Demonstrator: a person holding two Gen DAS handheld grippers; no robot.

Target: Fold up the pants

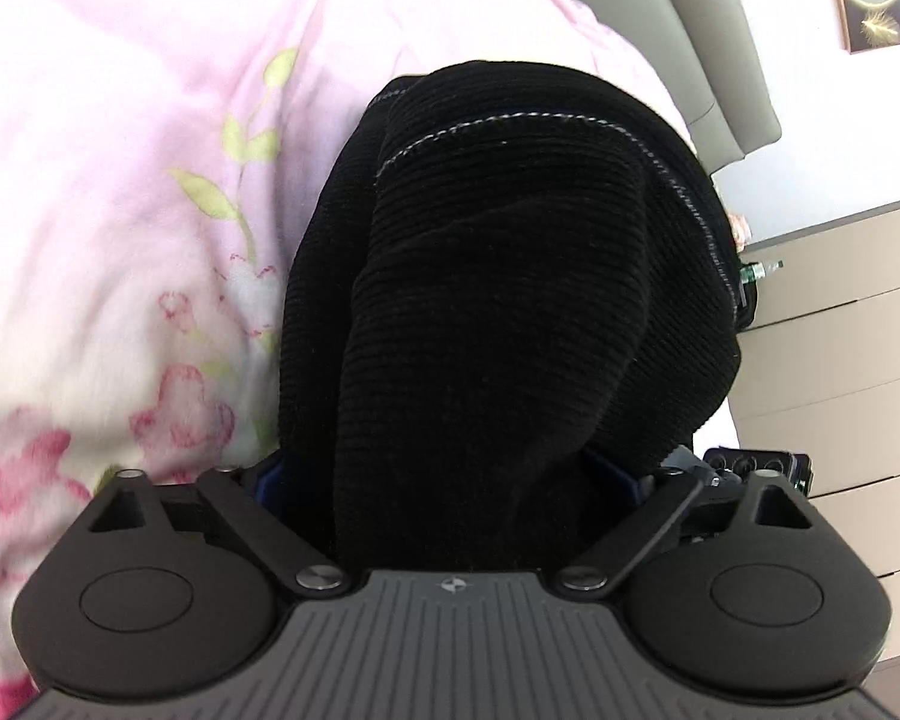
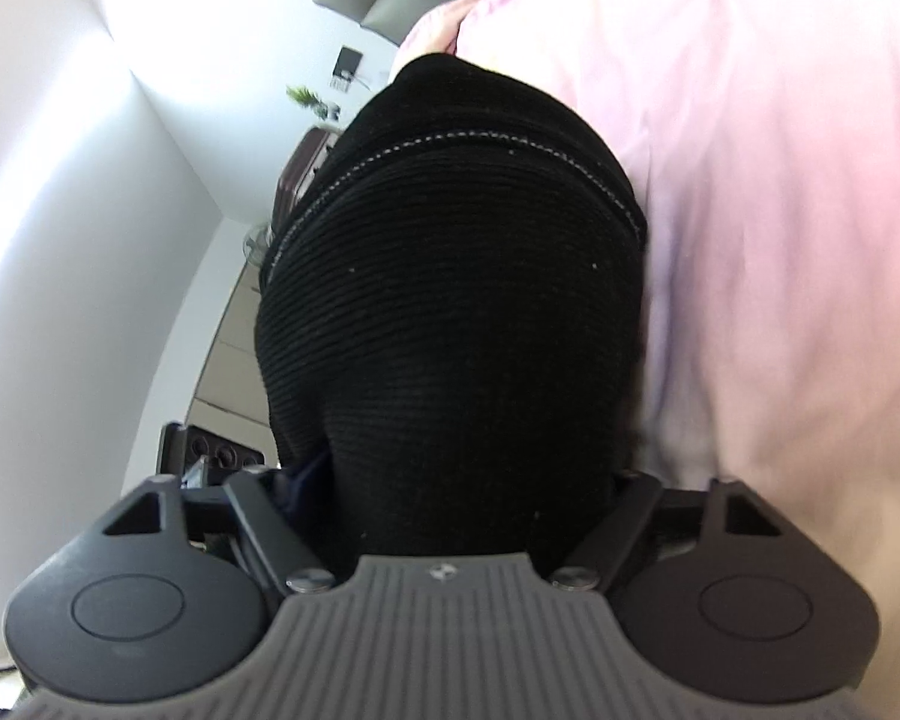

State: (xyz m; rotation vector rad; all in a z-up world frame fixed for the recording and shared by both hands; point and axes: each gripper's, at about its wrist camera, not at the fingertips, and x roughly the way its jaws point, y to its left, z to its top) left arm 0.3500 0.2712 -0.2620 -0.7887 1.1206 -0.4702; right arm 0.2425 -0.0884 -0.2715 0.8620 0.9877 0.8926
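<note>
Both grippers clamp the black pants: the left gripper (image 1: 450, 480) and right gripper (image 2: 450, 480) each pinch a bunch of ribbed cloth (image 1: 510, 276) (image 2: 450, 312), which hangs over the pink quilt (image 1: 120, 180).

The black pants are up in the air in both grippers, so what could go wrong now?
1. The black pants bunch thickly in the left hand-held gripper and the right hand-held gripper; the hidden layers may land uneven.
2. Fabric blocks both cameras, so setting down on the pink floral bedding could be misjudged.
3. The fingertips are covered, so a slipping layer might go unnoticed.
</note>
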